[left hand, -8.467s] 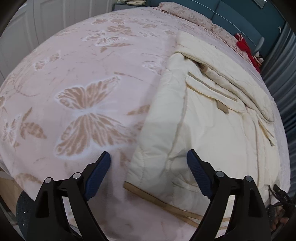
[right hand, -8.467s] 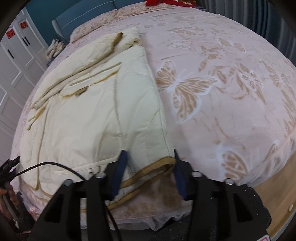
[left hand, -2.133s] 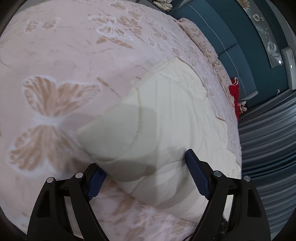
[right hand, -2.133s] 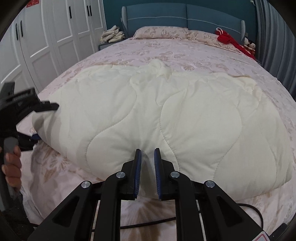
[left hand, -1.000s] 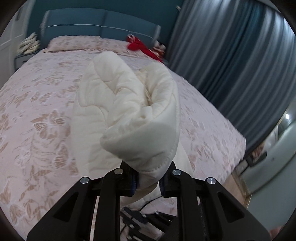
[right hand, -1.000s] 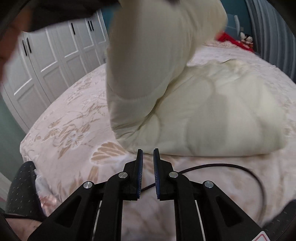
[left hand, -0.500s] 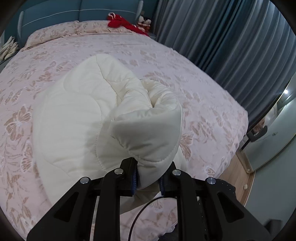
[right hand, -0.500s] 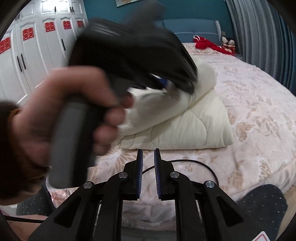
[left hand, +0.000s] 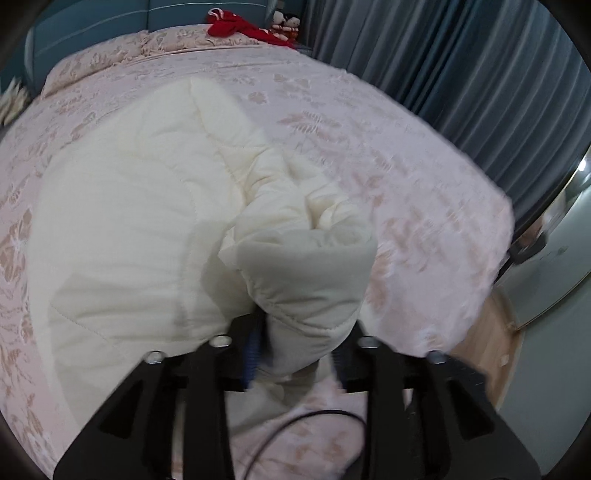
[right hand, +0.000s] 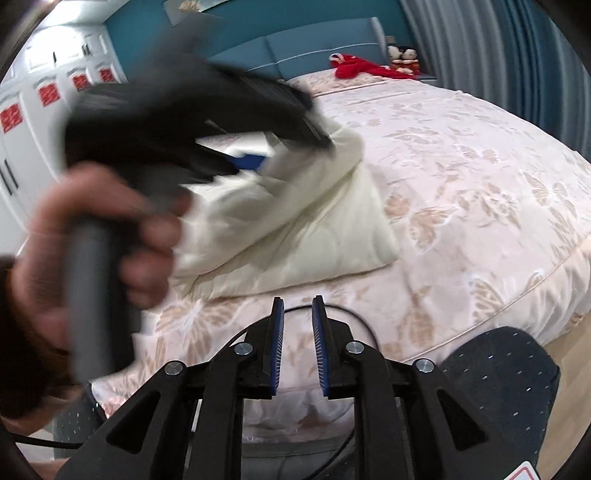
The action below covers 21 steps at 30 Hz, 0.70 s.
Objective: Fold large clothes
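Observation:
A cream quilted coat [left hand: 140, 229] lies folded in a thick pile on the pink butterfly bedspread [left hand: 369, 110]. My left gripper [left hand: 295, 354] hangs over the pile's near end with a puffy fold of the coat between its jaws. The jaws are opening, and the left blue pad stands clear of the cloth. In the right wrist view the same left gripper [right hand: 291, 151], blurred, is in a person's hand [right hand: 92, 236] above the coat [right hand: 314, 229]. My right gripper [right hand: 297, 321] is at the bed's near edge, jaws opening, with nothing between them.
A black cable [right hand: 332, 308] trails over the bedspread [right hand: 480, 184] in front of the coat. Red plush toys [left hand: 236, 27] sit by the blue headboard. Grey curtains [left hand: 443, 74] hang on the right and white wardrobes [right hand: 37, 103] stand left. A dark speckled seat [right hand: 498, 369] is beside the bed.
The left gripper has come down with the fold onto the pile and its jaws have widened. The right gripper's pads have parted slightly, and the view has drawn back from the coat.

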Each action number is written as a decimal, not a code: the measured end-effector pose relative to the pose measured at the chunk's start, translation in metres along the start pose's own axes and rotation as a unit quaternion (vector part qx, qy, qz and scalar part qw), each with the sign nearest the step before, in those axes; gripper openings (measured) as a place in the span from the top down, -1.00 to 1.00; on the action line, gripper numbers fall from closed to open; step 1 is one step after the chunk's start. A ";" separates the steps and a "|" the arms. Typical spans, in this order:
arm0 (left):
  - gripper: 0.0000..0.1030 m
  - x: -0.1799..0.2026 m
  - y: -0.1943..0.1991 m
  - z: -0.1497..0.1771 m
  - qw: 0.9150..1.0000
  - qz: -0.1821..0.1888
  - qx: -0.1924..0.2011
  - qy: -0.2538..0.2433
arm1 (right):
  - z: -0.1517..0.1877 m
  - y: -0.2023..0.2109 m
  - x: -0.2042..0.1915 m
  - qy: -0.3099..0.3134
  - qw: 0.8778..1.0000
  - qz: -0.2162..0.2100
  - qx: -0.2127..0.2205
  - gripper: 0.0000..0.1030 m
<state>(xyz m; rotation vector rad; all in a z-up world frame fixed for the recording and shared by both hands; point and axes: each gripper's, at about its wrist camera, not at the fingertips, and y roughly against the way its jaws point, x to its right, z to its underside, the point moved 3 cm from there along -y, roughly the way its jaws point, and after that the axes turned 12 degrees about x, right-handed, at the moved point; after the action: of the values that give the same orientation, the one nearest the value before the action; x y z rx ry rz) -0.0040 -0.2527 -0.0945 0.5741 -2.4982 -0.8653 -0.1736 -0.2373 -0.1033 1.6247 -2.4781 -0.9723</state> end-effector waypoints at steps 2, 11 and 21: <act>-0.01 0.002 0.028 -0.018 0.999 0.032 0.030 0.028 | -0.005 0.001 0.001 -0.001 1.000 0.002 0.012 0.41; -0.22 -0.061 0.107 -0.111 0.981 -0.003 0.166 0.096 | -0.077 -0.022 -0.014 0.035 0.993 -0.006 0.113 0.16; -0.20 -0.119 0.084 -0.122 0.980 -0.061 0.140 0.125 | -0.115 -0.077 -0.026 0.064 0.993 -0.008 0.103 0.27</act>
<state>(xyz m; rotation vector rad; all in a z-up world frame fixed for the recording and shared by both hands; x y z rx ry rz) 0.1376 -0.1896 0.0161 0.8798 -2.3845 -0.4487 -0.0589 -0.2911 -0.0417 1.7039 -2.5525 -0.6084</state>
